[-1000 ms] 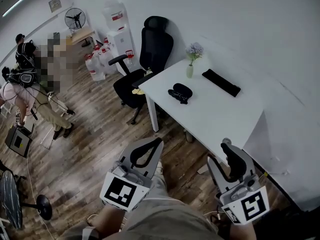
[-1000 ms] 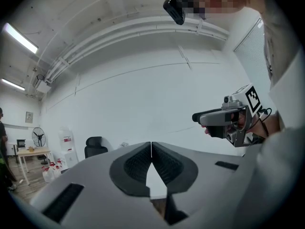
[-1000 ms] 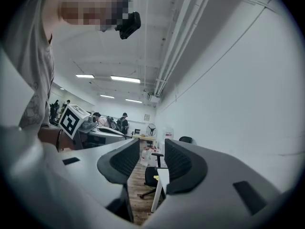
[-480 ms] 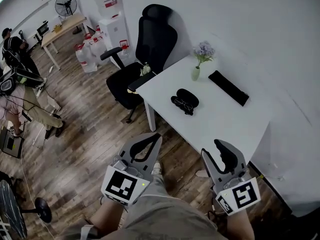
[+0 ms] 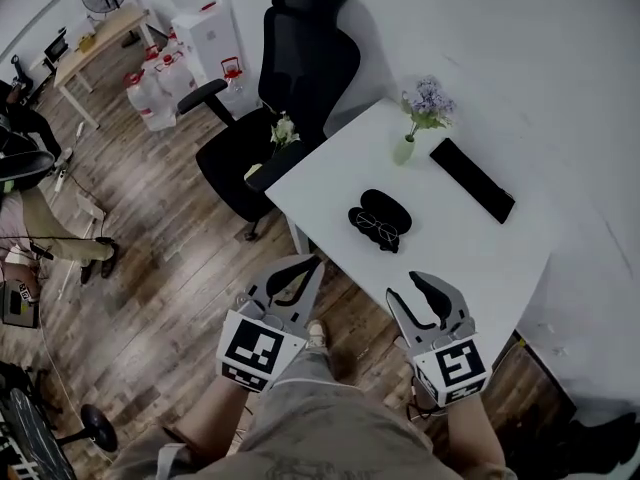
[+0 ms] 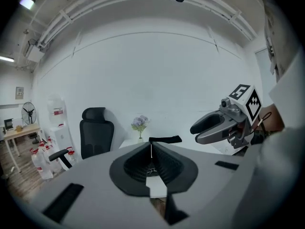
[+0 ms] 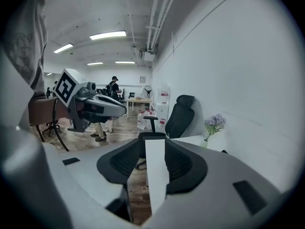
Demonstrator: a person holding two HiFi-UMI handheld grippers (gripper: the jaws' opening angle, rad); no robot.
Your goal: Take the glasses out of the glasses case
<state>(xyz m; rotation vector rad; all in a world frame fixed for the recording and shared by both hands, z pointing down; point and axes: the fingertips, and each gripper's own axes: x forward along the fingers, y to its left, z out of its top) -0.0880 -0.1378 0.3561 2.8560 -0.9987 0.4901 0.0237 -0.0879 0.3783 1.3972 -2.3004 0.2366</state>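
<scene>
A black glasses case (image 5: pixel 385 206) lies open on the white table (image 5: pixel 450 258), with the glasses (image 5: pixel 377 229) resting in its near half. Both grippers hang over the wooden floor, short of the table's near edge and apart from the case. My left gripper (image 5: pixel 312 262) is shut, its fingertips touching, and nothing is in it. My right gripper (image 5: pixel 428 283) stands slightly open and empty, with the table's corner showing through its gap (image 7: pixel 155 142). In the left gripper view the glasses show small behind the closed tips (image 6: pixel 151 146).
A black office chair (image 5: pixel 290 78) stands at the table's far left corner. On the table are a small vase of flowers (image 5: pixel 405 150) and a flat black bar (image 5: pixel 472 180). Water bottles (image 5: pixel 150 88) and a person (image 5: pixel 30 168) are at the far left.
The view has closed in on the table, so the case and glasses sit nearer and larger. Both grippers have come forward toward the table's near edge. Neither has touched anything.
</scene>
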